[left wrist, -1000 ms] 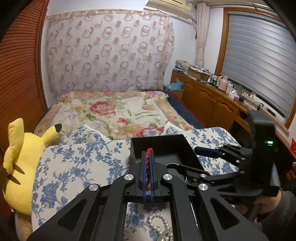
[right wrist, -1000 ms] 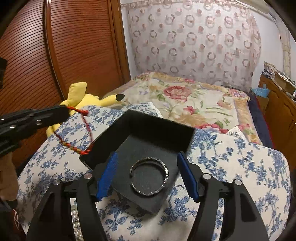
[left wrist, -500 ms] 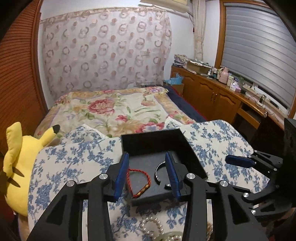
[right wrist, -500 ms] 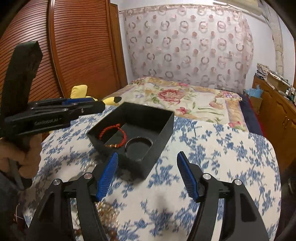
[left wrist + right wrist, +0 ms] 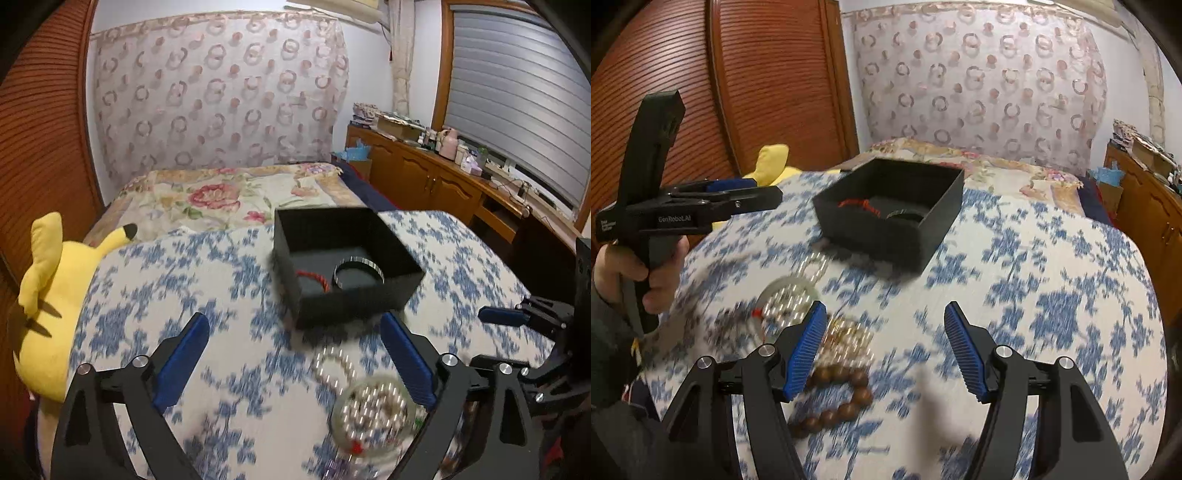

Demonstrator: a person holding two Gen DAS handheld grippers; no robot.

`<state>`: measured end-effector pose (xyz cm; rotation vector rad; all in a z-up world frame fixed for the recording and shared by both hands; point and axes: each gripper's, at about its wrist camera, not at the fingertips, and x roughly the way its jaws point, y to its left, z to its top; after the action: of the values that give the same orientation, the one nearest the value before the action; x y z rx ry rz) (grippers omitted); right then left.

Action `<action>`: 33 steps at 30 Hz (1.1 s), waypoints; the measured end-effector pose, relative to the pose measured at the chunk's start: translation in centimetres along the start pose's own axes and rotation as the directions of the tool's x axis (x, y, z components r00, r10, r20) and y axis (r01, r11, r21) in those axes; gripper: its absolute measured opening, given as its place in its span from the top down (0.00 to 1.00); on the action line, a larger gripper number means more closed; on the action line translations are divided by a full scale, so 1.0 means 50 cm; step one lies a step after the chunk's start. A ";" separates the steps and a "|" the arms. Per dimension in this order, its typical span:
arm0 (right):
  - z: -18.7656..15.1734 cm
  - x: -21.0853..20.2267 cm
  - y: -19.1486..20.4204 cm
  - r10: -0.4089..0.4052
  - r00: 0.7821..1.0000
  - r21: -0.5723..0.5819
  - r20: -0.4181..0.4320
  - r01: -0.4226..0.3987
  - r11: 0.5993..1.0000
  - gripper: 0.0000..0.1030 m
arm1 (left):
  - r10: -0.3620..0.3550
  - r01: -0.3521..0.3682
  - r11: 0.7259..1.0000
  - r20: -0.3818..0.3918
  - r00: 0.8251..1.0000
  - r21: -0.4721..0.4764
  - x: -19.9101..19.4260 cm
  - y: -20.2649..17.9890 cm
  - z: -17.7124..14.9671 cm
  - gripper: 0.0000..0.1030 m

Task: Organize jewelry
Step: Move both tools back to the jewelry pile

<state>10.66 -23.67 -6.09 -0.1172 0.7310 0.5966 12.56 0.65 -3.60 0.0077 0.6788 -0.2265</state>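
A black box [image 5: 351, 306] stands on the blue-flowered cloth. Inside it lie a red cord bracelet [image 5: 314, 277] and a silver bangle [image 5: 357, 266]. My left gripper [image 5: 293, 328] hangs just in front of the box, its jaws opening wide with nothing between them. A pearl necklace [image 5: 338, 363] and a round pearl piece [image 5: 373, 413] lie under its right finger. In the right wrist view my right gripper [image 5: 886, 314] is open and empty, well short of the box [image 5: 879, 236]. Gold beads [image 5: 849, 336] and a brown wooden bead bracelet [image 5: 838, 398] lie by its left finger.
A yellow plush toy [image 5: 48, 295] leans at the left edge of the cloth. A flowered bedspread [image 5: 221, 199] stretches behind the box. Wooden cabinets [image 5: 424, 181] line the right wall. A hand [image 5: 653, 273] holds the left gripper [image 5: 738, 192] at the left.
My left gripper let the red bracelet go into the box, opened wide and drew back toward the pearls. My right gripper drew back from the box over the loose beads.
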 end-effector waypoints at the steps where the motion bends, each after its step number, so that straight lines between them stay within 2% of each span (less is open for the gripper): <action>1: -0.007 -0.003 0.005 0.000 1.000 -0.005 -0.009 0.000 1.000 0.34 | 0.002 -0.002 1.000 -0.004 1.000 0.003 -0.003 -0.001 -0.008 0.11; 11: -0.063 0.001 0.036 0.005 0.996 -0.026 -0.087 -0.008 1.000 0.44 | 0.003 0.000 1.000 -0.076 0.997 0.029 -0.022 0.001 -0.097 0.08; 19: -0.078 0.013 0.057 -0.032 0.993 -0.053 -0.115 0.026 0.998 0.45 | 0.012 -0.003 0.998 -0.145 0.989 0.063 -0.025 -0.014 -0.149 0.08; 27: -0.083 0.014 0.066 -0.059 0.992 -0.068 -0.109 0.052 0.996 0.45 | -0.005 0.010 1.000 -0.173 0.985 0.028 -0.036 -0.010 -0.167 0.08; 28: -0.083 0.015 0.064 -0.057 0.992 -0.062 -0.110 0.050 0.997 0.45 | -0.010 0.016 0.999 -0.170 0.985 0.032 -0.038 -0.012 -0.169 0.10; 30: -0.084 0.016 0.059 -0.050 0.992 -0.046 -0.112 0.045 0.998 0.45 | -0.020 0.027 0.999 -0.174 0.985 0.038 -0.041 -0.016 -0.172 0.21; 32: -0.084 0.017 0.058 -0.048 0.993 -0.041 -0.111 0.044 0.998 0.45 | -0.024 0.032 0.999 -0.181 0.983 0.041 -0.040 -0.020 -0.176 0.38; 33: -0.084 0.017 0.057 -0.047 0.993 -0.039 -0.111 0.043 0.998 0.45 | -0.030 0.039 0.998 -0.182 0.983 0.046 -0.040 -0.023 -0.179 0.41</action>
<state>7.10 -22.17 -9.47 -0.2021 0.8241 0.5635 5.28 0.65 -9.26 0.0644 0.8552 -0.2782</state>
